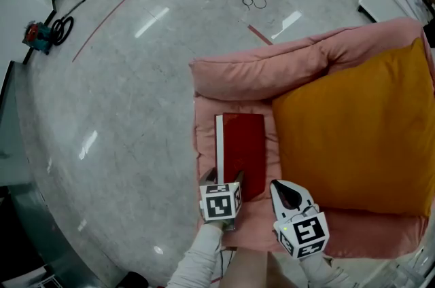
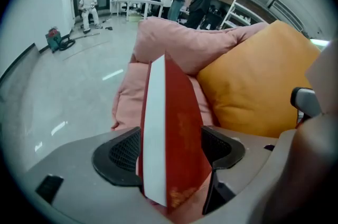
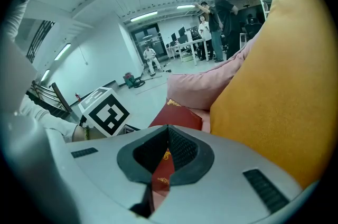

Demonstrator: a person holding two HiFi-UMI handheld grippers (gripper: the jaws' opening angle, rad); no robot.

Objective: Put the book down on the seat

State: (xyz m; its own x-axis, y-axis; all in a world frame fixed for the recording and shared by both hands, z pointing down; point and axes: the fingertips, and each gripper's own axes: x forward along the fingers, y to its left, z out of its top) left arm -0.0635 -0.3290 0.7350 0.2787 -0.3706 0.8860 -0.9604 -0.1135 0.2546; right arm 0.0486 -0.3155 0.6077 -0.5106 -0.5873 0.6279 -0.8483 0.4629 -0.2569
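left hand-held gripper (image 1: 223,178): released, jaws wide astride the near end of the red book (image 1: 241,151) | red book — flat on the pink seat (image 1: 205,144), just left of the orange cushion (image 1: 353,130) | right hand-held gripper (image 1: 287,194): clenched, empty, by the cushion's near-left corner

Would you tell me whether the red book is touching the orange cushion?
Apart. The head view shows a narrow strip of pink seat between the red book and the orange cushion.
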